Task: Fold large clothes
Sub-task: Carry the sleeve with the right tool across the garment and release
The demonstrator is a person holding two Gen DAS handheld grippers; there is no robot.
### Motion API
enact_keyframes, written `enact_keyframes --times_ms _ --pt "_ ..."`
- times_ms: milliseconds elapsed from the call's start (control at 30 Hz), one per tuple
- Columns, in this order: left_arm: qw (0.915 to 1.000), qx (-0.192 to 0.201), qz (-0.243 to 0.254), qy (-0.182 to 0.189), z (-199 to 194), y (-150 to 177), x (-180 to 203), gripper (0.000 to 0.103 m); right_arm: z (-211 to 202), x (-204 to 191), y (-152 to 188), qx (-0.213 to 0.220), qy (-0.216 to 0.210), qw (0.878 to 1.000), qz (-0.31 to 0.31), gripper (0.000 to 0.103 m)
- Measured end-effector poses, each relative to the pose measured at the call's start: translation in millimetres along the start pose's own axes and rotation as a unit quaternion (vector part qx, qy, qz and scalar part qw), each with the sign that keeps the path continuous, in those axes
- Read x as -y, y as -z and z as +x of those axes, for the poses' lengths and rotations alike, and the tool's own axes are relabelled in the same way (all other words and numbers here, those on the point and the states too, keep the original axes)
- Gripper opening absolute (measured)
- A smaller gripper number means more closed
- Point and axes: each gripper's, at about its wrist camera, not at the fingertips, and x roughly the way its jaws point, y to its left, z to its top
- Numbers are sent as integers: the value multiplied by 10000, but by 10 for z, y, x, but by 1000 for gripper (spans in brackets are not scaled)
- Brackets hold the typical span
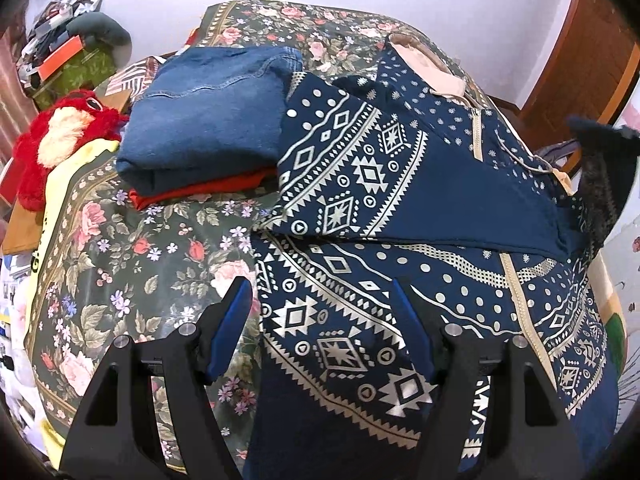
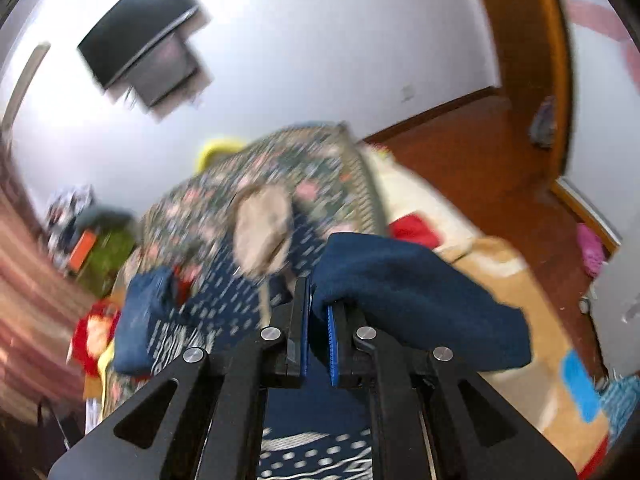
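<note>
A large navy hooded jacket with a white geometric print (image 1: 360, 208) lies spread on the floral bedcover (image 1: 160, 264), one sleeve folded across its body. My left gripper (image 1: 324, 292) is open and empty, low over the jacket's near left edge. My right gripper (image 2: 318, 304) is shut on a navy fold of the jacket (image 2: 420, 292) and holds it up above the bed. The right gripper also shows at the right edge of the left wrist view (image 1: 600, 184). The right wrist view is blurred by motion.
A folded stack of blue jeans (image 1: 208, 120) on a red garment (image 1: 192, 192) sits on the bed beside the jacket. A red plush toy (image 1: 56, 140) and clutter lie at the left. A wooden door (image 2: 520, 80) stands at the right.
</note>
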Motion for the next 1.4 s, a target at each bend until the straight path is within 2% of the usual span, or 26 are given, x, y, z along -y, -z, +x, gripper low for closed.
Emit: enact_keyframes --times_ms 167,333,500,600,667,700,767,900,1000,1100,1233,1400 --pt "10000 7 -45 5 -34 20 -71 70 667 -188 440 -1012 -29 9948 -122 7" --pt "10000 -30 -22 -22 -53 48 -89 70 1118 -164 834 -1932 148 9810 -18 8" --pt "9999 -8 131 -18 -88 30 19 70 1120 -107 944 -2278 209 9735 -31 11" --pt "9995 23 300 29 -107 -31 170 70 982 -83 912 -2388 138 9709 -117 21" --pt "9989 79 451 79 -131 -90 314 70 898 -76 893 -2376 100 9711 -185 30" --pt "9986 105 511 107 -140 -111 373 70 789 -53 873 -2298 72 9729 -266 37" --pt "9972 171 692 220 -164 -191 568 70 619 -9 839 -2080 76 9774 -362 43" --pt "9930 245 1049 492 -191 -364 990 70 309 150 761 -1554 334 9865 -400 44" --pt "9865 295 1440 718 -199 -503 1405 70 31 413 704 -1111 662 9913 -253 44" --pt "9769 290 1869 992 -186 -622 1871 70 -151 662 660 -843 930 9921 -35 44" --pt "9593 228 2477 1336 -112 -701 2530 70 -350 1011 678 -564 1384 9885 227 44" --pt "9364 -80 3185 1474 182 -628 3296 70 -449 1313 741 -430 1663 9837 530 44"
